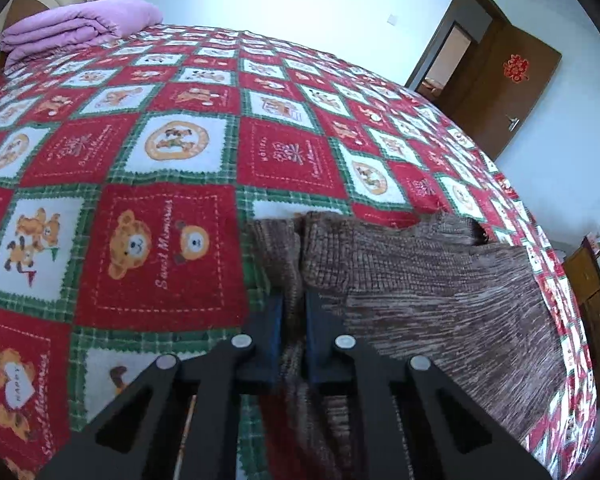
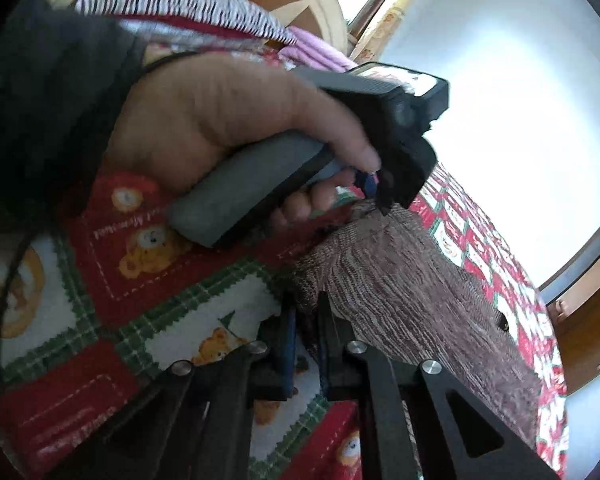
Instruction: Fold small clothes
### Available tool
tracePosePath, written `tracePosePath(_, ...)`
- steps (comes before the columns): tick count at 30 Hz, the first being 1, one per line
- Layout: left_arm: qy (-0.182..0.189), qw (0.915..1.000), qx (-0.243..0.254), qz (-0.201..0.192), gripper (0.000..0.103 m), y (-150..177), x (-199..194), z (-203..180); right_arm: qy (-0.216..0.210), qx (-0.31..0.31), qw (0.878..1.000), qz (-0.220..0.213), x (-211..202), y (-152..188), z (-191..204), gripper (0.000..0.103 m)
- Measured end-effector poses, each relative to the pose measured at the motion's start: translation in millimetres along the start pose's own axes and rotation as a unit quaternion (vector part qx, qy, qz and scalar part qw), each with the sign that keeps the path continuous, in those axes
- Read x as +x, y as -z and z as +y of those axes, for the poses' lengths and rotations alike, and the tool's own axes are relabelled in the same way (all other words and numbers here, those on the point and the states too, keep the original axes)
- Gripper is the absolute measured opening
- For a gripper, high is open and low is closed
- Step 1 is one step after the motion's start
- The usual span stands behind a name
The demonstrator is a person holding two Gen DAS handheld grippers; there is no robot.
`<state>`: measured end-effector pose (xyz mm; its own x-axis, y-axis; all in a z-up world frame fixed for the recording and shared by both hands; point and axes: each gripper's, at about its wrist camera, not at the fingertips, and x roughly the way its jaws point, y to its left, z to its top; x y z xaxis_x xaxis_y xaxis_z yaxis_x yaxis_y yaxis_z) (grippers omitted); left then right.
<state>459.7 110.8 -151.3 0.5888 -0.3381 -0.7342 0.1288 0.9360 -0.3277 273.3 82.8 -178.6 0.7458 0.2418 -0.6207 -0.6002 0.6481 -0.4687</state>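
A brown knitted garment [image 1: 428, 280] lies on a red, white and green bear-print bedspread [image 1: 140, 152]. My left gripper [image 1: 294, 300] is shut on the garment's near left edge, with knit bunched between the blue pads. In the right wrist view the same garment [image 2: 412, 292] stretches away to the right. My right gripper [image 2: 306, 312] is shut on another edge of it. The left gripper's body and the hand holding it [image 2: 228, 128] show above, its tips [image 2: 374, 192] at the garment's far corner.
A folded purple quilt [image 1: 80, 28] lies at the bed's far left corner. A brown door [image 1: 508, 92] stands open behind the bed. The bed's right edge [image 1: 572, 320] drops off beside wooden furniture. A headboard and striped pillow [image 2: 180, 4] lie behind the hand.
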Motion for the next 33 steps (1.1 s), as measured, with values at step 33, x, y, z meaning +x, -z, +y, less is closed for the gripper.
tracePosePath(33, 0.053, 0.9973, 0.023, -0.046, 0.007, -46.2, -45.1, -142.1, -0.069, 0.293, 0.951, -0.074, -88.3, 87.1, -161.6, 0.003)
